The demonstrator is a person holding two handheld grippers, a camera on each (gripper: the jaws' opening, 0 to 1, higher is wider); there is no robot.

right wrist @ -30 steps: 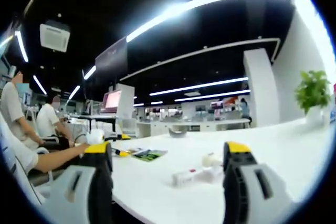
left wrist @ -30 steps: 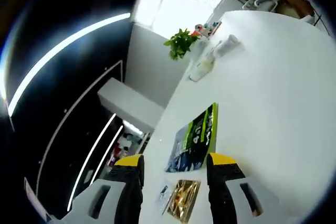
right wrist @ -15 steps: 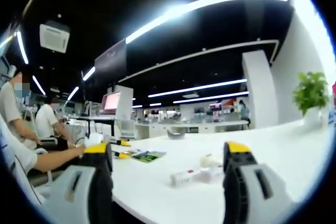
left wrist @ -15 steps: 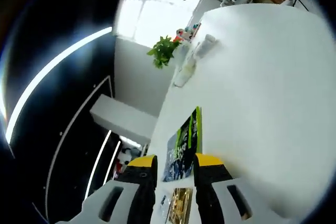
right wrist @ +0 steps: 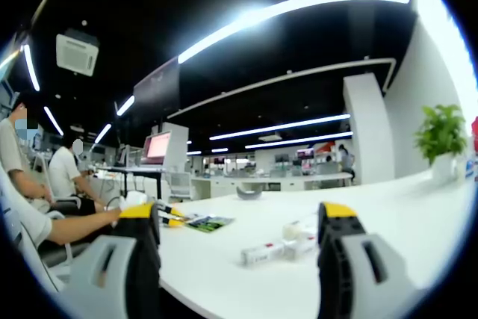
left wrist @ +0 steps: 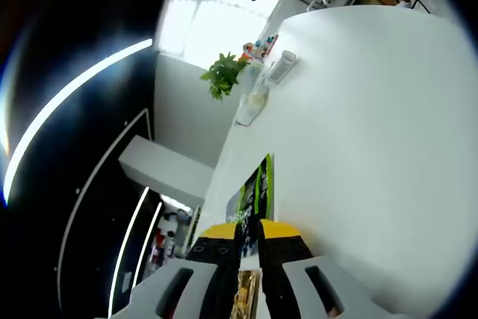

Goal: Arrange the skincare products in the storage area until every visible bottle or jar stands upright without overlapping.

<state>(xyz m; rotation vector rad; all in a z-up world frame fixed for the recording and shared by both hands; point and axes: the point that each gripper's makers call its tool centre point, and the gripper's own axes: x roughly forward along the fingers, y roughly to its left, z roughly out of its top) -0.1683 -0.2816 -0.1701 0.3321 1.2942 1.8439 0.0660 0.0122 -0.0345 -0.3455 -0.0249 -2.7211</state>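
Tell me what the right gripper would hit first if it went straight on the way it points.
Probably the white tube lying on the white table between the open jaws of the right gripper, with a small jar beside it. Depth is unclear, so it might pass over them.

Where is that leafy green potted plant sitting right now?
In the right gripper view the leafy green potted plant stands at the far right on the white table, against the white wall. In the left gripper view it sits beyond the lying bottles.

— What sort of place is this?
— A large open-plan office: at left in the right gripper view, seated people (right wrist: 63, 177) work at desks with a monitor (right wrist: 157, 146).
— What else shows it?
— Long ceiling light strips (right wrist: 299, 7), a ceiling air-conditioning unit (right wrist: 77, 52), a potted plant (right wrist: 441, 134) at right.
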